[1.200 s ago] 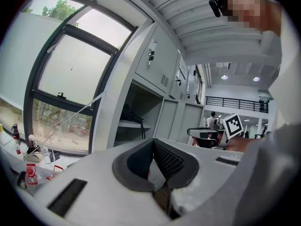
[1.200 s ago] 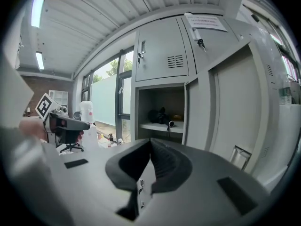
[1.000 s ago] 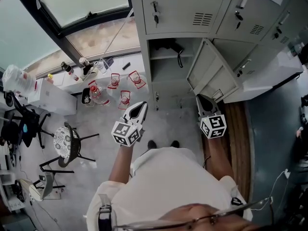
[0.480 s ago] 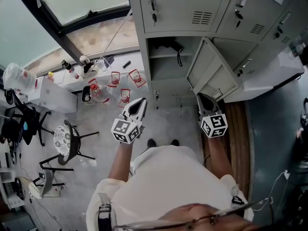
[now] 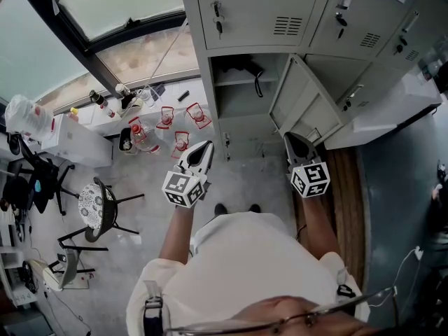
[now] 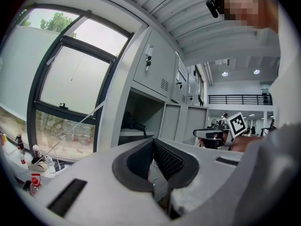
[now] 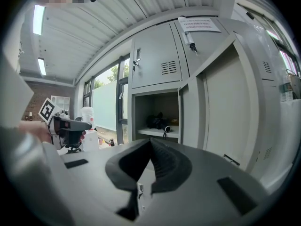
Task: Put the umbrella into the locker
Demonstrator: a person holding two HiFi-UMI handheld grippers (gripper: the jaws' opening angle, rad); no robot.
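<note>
The black folded umbrella [image 5: 243, 68] lies on the shelf inside the open grey locker [image 5: 236, 121], its strap hanging over the shelf edge. It also shows in the left gripper view as the umbrella [image 6: 132, 123] and in the right gripper view as the umbrella [image 7: 158, 121]. The locker door [image 5: 297, 102] stands swung out to the right. My left gripper [image 5: 204, 150] hangs in front of the locker, left of the opening, shut and empty. My right gripper [image 5: 294, 141] sits just below the open door [image 7: 225, 107], shut with nothing in it.
Closed lockers [image 5: 255, 9] with keys in their doors sit above and to the right. Several bottles and red-capped containers [image 5: 171, 128] stand on the floor by the window. A round stool [image 5: 98, 208] and a white box [image 5: 73, 142] are at the left.
</note>
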